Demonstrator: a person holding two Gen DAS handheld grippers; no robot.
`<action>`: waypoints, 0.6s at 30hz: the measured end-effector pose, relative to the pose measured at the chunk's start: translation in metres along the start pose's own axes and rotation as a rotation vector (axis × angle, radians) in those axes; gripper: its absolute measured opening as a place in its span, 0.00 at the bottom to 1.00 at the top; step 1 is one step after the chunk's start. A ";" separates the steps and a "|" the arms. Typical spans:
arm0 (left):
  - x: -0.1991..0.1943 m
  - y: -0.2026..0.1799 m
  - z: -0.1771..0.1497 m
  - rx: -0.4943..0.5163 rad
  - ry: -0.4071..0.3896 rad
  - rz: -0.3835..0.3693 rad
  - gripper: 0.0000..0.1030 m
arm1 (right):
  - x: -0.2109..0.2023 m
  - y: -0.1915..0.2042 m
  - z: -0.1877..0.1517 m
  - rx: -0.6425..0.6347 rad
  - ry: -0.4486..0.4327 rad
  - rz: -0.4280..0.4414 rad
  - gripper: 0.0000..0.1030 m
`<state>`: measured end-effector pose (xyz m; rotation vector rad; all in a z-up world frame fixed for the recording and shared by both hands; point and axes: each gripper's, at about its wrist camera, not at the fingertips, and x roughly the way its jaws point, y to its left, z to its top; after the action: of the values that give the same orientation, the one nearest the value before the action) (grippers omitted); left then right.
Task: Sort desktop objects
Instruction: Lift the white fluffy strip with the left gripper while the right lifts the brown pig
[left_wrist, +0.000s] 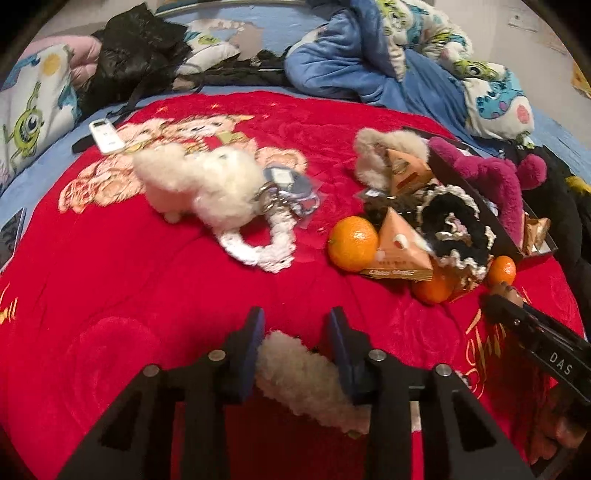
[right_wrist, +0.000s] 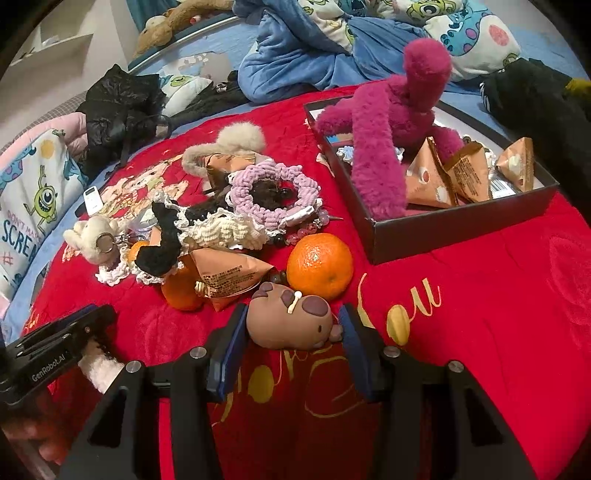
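Over red blanket (left_wrist: 147, 288): both grippers angled downward

Two close downward wrist views — shared red blanket (left_wrist: 147, 280)

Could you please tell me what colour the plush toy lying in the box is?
Magenta pink; the plush toy shows best in the right wrist view.

A home bedroom: a bed (left_wrist: 207, 11) spread with a red plush blanket (left_wrist: 147, 280) printed with cartoon bears. At the far side lie rumpled blue cartoon-monster bedding (right_wrist: 332, 40), a matching pillow (left_wrist: 33, 110) at far left, a black jacket (right_wrist: 118, 107) and a brown stuffed toy (right_wrist: 173, 22) by the bed's curved rail.
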<state>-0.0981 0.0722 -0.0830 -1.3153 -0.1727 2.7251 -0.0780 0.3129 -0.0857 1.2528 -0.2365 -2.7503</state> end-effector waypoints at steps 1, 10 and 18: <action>-0.001 0.002 0.000 -0.009 0.004 -0.003 0.37 | -0.001 0.000 -0.001 -0.002 -0.001 -0.001 0.46; -0.013 -0.001 -0.005 0.033 0.017 0.038 0.52 | -0.004 -0.002 -0.002 0.011 0.001 0.010 0.46; -0.026 0.007 -0.014 0.016 0.013 0.142 0.69 | -0.008 -0.007 -0.004 0.047 0.004 0.028 0.46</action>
<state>-0.0717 0.0622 -0.0722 -1.3922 -0.0591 2.8259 -0.0705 0.3203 -0.0836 1.2553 -0.3178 -2.7335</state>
